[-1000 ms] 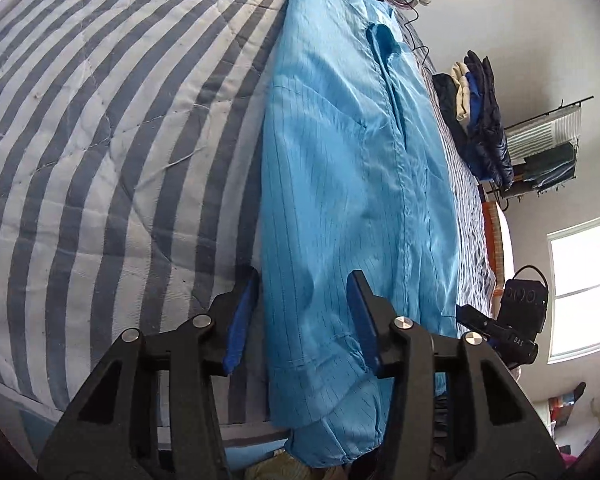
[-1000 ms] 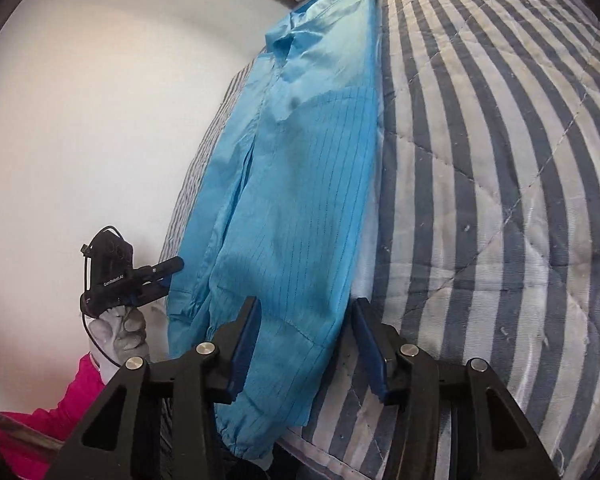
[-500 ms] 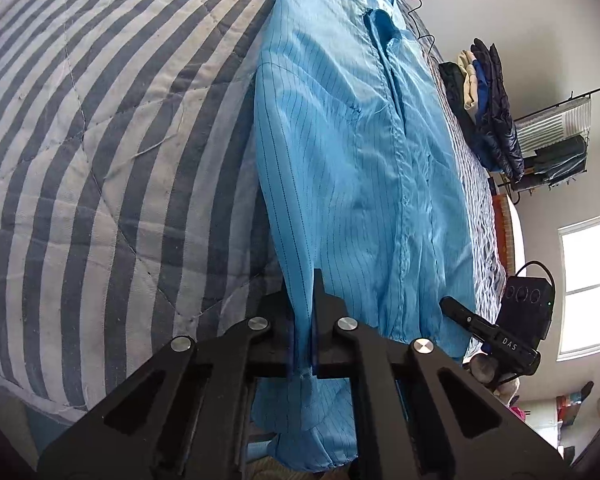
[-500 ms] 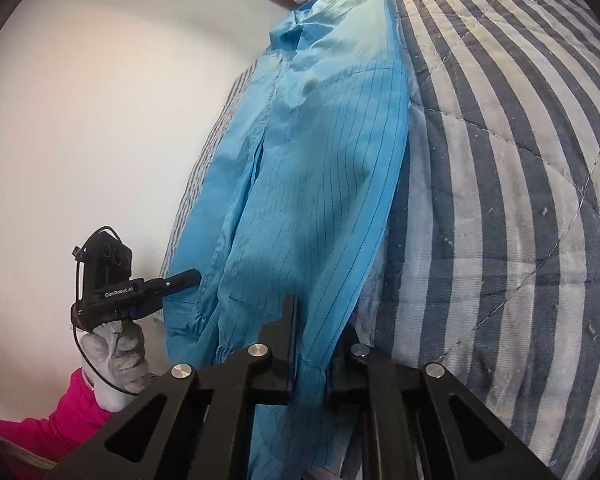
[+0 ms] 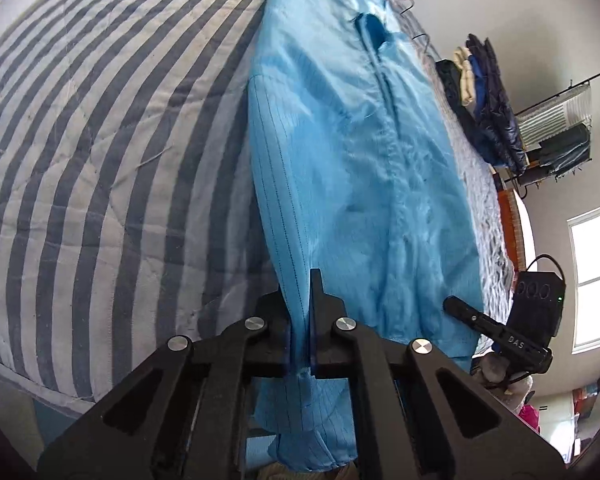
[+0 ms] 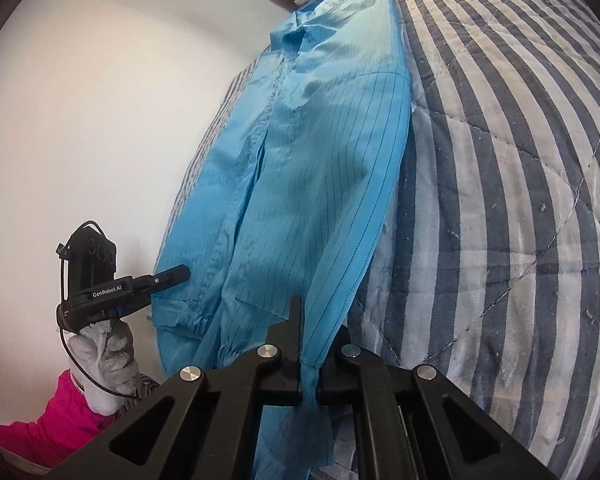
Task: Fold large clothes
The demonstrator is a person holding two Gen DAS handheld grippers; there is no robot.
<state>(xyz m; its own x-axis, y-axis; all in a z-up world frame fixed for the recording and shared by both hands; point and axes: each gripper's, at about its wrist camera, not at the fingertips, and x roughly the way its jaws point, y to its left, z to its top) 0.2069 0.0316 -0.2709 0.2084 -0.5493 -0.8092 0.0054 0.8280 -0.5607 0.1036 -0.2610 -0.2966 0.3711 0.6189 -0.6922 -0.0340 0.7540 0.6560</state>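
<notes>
My left tongs [image 5: 299,336] had their jaws pressed together on the near left edge of the long sky-blue pinstriped work coat [image 5: 352,184], pinching a narrow ridge of cloth low on the garment. My right tongs [image 6: 309,360] were likewise clamped on the opposite long edge near the hem. The coat lay face up and lengthwise on the grey-and-white striped quilted bed [image 5: 100,152], collar at the far end, its lower end with the gathered cuffs hanging over the near edge of the mattress. In the right view my gloved left hand [image 6: 104,356] showed beside the coat. I judged this the grasp that opens a fold, with both lower corners secured and nothing yet doubled over. The next move, as I read it, called for lifting both edges together, keeping the cloth taut between them, and carrying the hem toward the collar so it landed square, without dragging the upper half out of line
</notes>
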